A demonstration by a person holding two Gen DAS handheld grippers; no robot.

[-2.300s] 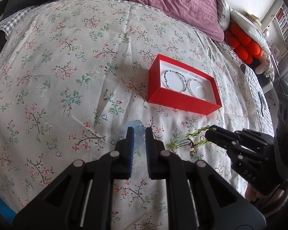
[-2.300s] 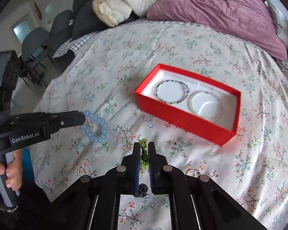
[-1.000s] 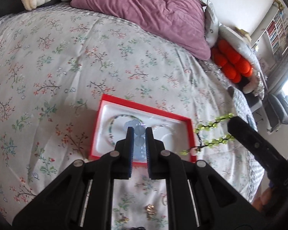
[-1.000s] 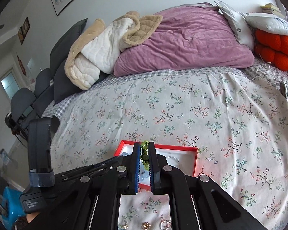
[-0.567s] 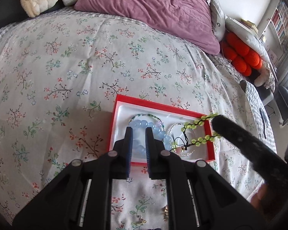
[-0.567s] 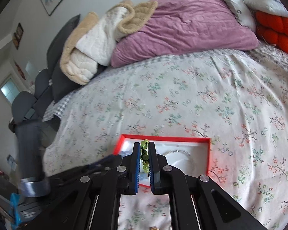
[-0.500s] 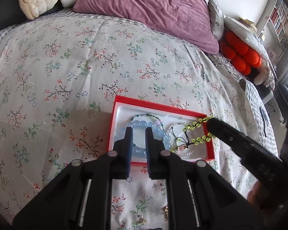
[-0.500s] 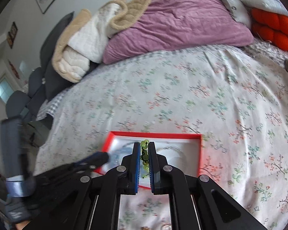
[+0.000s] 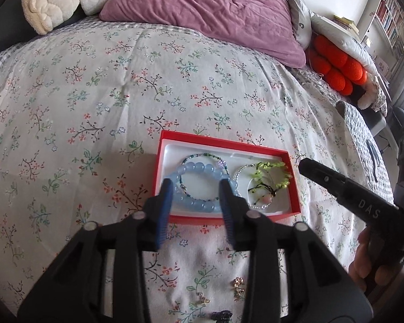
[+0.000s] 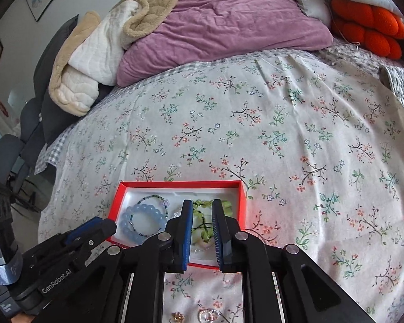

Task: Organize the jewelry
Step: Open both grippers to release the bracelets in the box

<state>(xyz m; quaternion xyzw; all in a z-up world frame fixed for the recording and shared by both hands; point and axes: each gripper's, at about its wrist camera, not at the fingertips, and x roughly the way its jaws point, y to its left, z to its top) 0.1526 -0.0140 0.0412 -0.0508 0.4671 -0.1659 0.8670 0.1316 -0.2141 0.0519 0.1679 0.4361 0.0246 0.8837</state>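
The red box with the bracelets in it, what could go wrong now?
The blue bead bracelet lies on the thin beaded one in the red box, and the green bracelet on the silver one, so they might tangle. The open left tongs and right tongs hover close and might snag a strand or nudge the box.

The left gripper [image 9: 196, 191] hangs with its 2 blue-padded fingers [image 9: 164, 202] spread wide apart, nothing between them. The right gripper [image 10: 202, 223] is parted too, its 2 fingers [image 10: 187, 231] set closer together than the left pair and gripping nothing. In the left wrist view the right hand [image 9: 363, 266] wraps the right gripper's handle.
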